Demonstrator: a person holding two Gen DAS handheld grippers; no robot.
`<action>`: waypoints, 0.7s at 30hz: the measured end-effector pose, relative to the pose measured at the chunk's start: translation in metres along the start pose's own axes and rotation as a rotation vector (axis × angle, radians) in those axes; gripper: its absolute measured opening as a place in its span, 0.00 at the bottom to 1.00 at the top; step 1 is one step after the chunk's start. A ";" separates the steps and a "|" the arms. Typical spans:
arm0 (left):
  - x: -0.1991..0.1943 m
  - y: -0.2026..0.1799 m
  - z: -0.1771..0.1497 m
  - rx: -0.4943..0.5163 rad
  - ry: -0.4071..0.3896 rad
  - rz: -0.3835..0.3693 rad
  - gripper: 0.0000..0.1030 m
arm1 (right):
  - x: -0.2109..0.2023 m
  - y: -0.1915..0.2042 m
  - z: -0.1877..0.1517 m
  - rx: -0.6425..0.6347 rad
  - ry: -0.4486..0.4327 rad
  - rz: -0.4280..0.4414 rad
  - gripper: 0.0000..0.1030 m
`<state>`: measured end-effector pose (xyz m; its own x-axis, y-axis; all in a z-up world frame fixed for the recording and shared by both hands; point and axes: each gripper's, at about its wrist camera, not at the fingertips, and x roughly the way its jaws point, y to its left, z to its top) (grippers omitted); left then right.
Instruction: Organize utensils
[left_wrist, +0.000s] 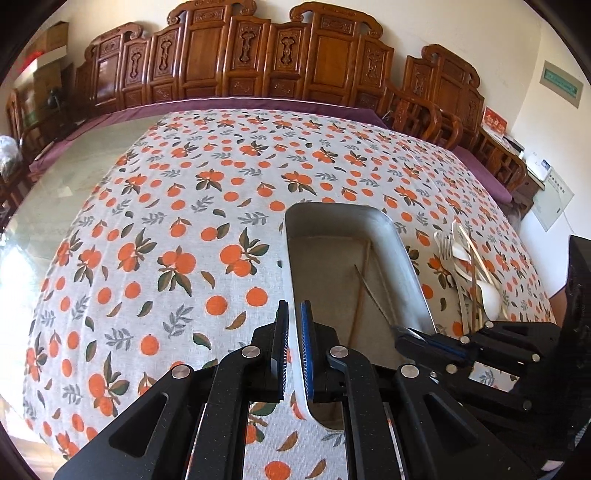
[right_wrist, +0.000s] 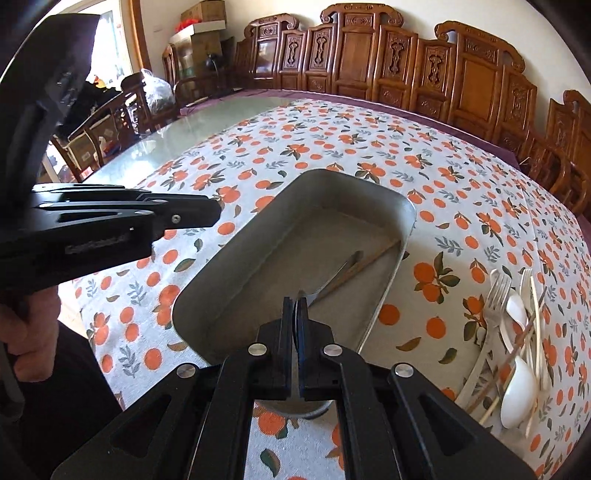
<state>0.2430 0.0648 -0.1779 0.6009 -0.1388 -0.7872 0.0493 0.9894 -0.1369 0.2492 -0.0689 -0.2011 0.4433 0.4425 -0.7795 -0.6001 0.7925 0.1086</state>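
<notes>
A metal utensil (right_wrist: 334, 278) is lowered into the steel tray (right_wrist: 388, 291), pinched in the closed right claw (right_wrist: 295, 310).
The left claw (left_wrist: 294, 314) grips the tray's near rim; release is best made low, alongside the chopstick (right_wrist: 365, 264) inside; remaining cutlery (right_wrist: 513, 332) lies right of the tray.

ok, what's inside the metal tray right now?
Inside the metal tray: one wooden chopstick and a metal utensil whose near end the right tool grips. Its pads hide that end, so spoon or fork is unclear.

Metal tray (right_wrist: 258, 258), utensils (right_wrist: 517, 332) beside (jumbled)
</notes>
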 end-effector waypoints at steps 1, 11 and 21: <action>0.000 0.000 0.000 0.000 0.000 0.001 0.05 | 0.001 -0.001 0.000 0.003 0.002 0.001 0.03; 0.000 0.000 0.000 -0.002 0.001 0.001 0.05 | 0.005 -0.006 0.008 0.047 0.003 0.035 0.05; 0.000 -0.018 -0.001 0.029 0.000 -0.026 0.09 | -0.043 -0.038 -0.007 0.100 -0.088 0.015 0.12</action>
<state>0.2413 0.0468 -0.1764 0.5987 -0.1645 -0.7839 0.0879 0.9863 -0.1398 0.2484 -0.1214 -0.1757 0.4938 0.4861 -0.7210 -0.5397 0.8215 0.1842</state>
